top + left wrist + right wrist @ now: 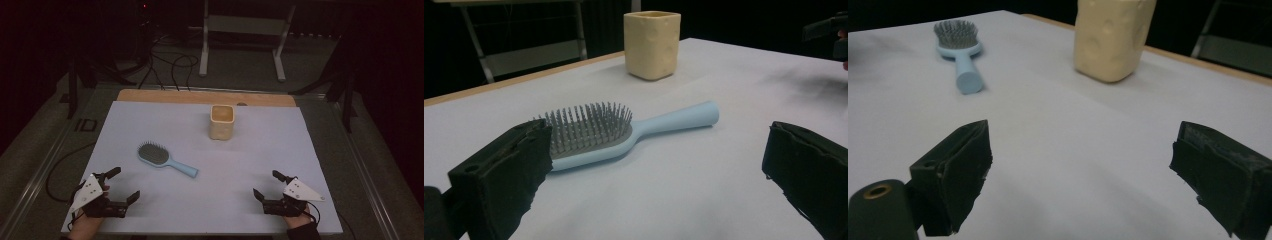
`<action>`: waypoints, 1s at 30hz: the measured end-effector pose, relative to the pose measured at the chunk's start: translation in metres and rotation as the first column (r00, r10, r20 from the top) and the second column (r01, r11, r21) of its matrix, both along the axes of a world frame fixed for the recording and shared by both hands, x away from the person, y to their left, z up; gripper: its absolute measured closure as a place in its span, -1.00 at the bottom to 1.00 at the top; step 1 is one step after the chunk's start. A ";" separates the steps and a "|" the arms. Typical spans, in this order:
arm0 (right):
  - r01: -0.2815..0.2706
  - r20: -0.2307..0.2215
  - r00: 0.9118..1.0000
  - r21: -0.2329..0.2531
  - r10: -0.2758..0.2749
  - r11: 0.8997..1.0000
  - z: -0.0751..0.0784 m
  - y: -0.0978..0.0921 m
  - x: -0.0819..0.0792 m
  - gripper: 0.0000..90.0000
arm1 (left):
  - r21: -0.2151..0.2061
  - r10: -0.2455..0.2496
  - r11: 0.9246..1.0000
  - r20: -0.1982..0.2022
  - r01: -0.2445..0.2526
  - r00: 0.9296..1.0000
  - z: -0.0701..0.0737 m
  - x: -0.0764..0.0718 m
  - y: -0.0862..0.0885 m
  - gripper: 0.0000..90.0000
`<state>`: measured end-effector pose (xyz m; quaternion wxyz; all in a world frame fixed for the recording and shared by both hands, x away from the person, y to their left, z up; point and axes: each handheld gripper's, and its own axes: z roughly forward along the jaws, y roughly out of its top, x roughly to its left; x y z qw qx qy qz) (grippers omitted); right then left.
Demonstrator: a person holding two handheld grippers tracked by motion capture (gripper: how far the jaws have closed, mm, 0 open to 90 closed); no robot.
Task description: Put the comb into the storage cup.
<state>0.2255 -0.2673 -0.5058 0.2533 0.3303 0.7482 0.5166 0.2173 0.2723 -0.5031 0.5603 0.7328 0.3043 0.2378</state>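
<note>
Nearest the camera in the high view, a person's two hands come in from the bottom edge, each w/ handheld tongs resting low over the pale tabletop point(300, 145). Left tongs point(124, 186) sit at the near left corner, jaws spread wide, nothing between them. Right tongs point(267, 184) sit at the near right, jaws likewise wide apart and empty.

A bit farther in, left of centre, lies a light-blue hairbrush point(163, 159), bristles up, flat on the tabletop. Its head points toward the far left; its handle runs toward the near right. It is closer to the left tongs, w/ clear surface between. In the left gripper view the brush point(624, 131) lies just beyond the jaws, head left, handle right.

Farther back, right of the brush and well apart from it, stands an upright cream square cup point(221, 122), open top.

Likely step: reach for the brush, probably to stand it in the cup. To do it well, approx. centre the left jaws across the narrow handle near the neck, not the bristles, come in low and level, close squarely so it doesn't pivot or slide.
</note>
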 end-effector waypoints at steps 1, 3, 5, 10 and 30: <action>-0.007 -0.006 1.000 -0.006 0.007 1.000 -0.001 0.000 0.001 -0.81 | -0.002 0.002 1.000 -0.002 -0.002 1.000 0.000 0.000 0.000 -1.00; -0.021 -0.001 1.000 -0.011 0.021 1.000 -0.001 0.000 0.000 -0.81 | -0.003 0.004 1.000 -0.002 -0.004 1.000 0.001 0.000 0.000 -1.00; -0.027 -0.002 1.000 -0.016 0.027 1.000 -0.001 0.000 0.000 -0.81 | -0.005 0.004 1.000 0.000 -0.004 1.000 0.001 0.000 0.000 -1.00; -0.029 0.012 0.999 -0.032 0.029 0.999 -0.002 0.002 -0.004 -0.81 | -0.003 -0.008 1.000 -0.006 0.008 1.000 0.001 0.000 -0.001 -1.00; -0.019 0.007 1.000 -0.031 0.019 0.999 0.000 0.004 -0.006 -0.81 | 0.039 -0.043 0.998 0.002 0.043 0.999 0.010 -0.005 -0.008 -1.00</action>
